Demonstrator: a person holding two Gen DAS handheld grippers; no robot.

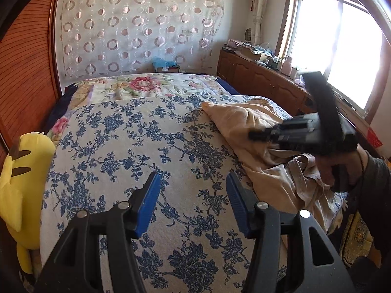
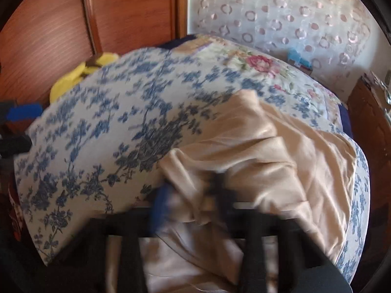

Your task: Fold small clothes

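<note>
While the beige garments (image 1: 246, 131) lie crumpled in a heap at the right side of the bed (image 1: 136, 146), the task stands at its opening step: taking one piece out of the pile. The right gripper (image 2: 193, 200) is down in the heap. Its view is blurred, so the jaws cannot be read sharply, but they appear drawn narrow with a fold of the paler cloth (image 2: 180, 222) bunched between them; treat this as a probable grip, not a confirmed one. The left gripper (image 1: 193, 202) hangs over bare bedspread with its blue pads (image 1: 149, 205) partly apart and nothing between them.

The next move likely calls for lifting the pinched piece free of the larger garment, carrying it to the clear patterned area, and bringing the left gripper to a second edge so the cloth can be spread flat.

The bedspread is soft, blue-flowered fabric. A yellow plush toy (image 1: 22, 178) sits at the left edge, a wooden cabinet (image 1: 264, 78) runs under a bright window (image 1: 337, 48), and a circle-patterned curtain (image 1: 136, 26) covers the far wall.
</note>
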